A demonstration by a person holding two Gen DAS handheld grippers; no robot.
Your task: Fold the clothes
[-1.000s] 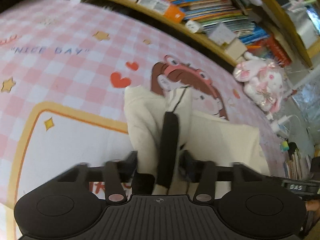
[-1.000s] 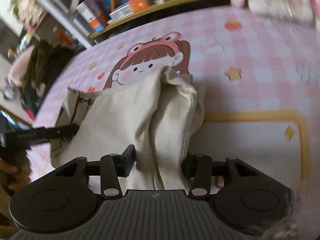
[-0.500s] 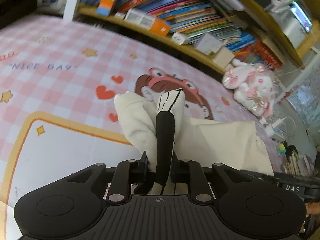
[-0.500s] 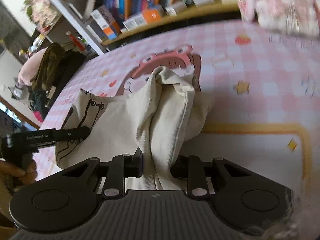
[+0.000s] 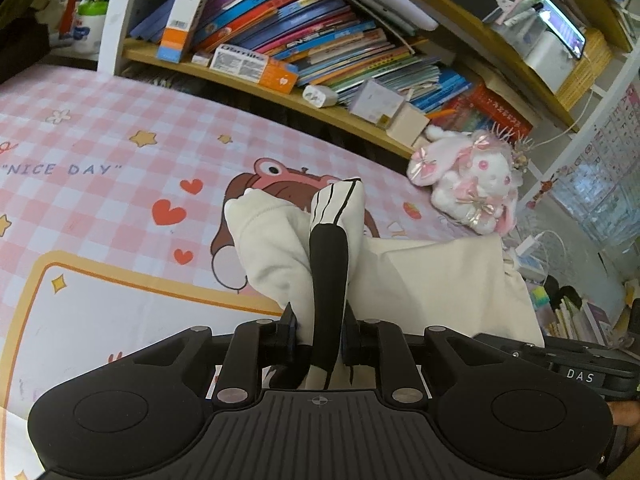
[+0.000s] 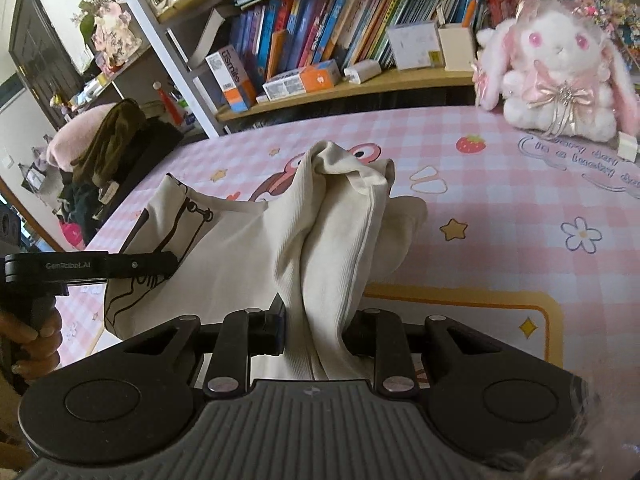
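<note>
Two grippers were on one cream garment (image 6: pixel 248 256), and both had a bite of it. On the left side, the left gripper (image 5: pixel 320 334) had just been closing, and its jaws pinched a gathered edge of the cloth where a black printed band (image 5: pixel 330 276) ran up between them, the fabric rising in a peak above the pink checked tablecloth (image 5: pixel 100 148). The garment's middle hung slack across the cloth's cartoon face (one frog-hatted figure, half covered). Moving right, the right gripper (image 6: pixel 316 332) had likewise just been closing, and it clamped a thick bunched fold of the plain ribbed cream fabric, lifted clear of the table. In the right wrist view the left gripper's black finger (image 6: pixel 132 266) reached in from the left edge, held by one hand (image 6: pixel 34 344). Behind, one plush rabbit (image 6: pixel 560 76) sat at the table's far right corner, just below a bookshelf (image 6: pixel 320 52) crammed with books.
</note>
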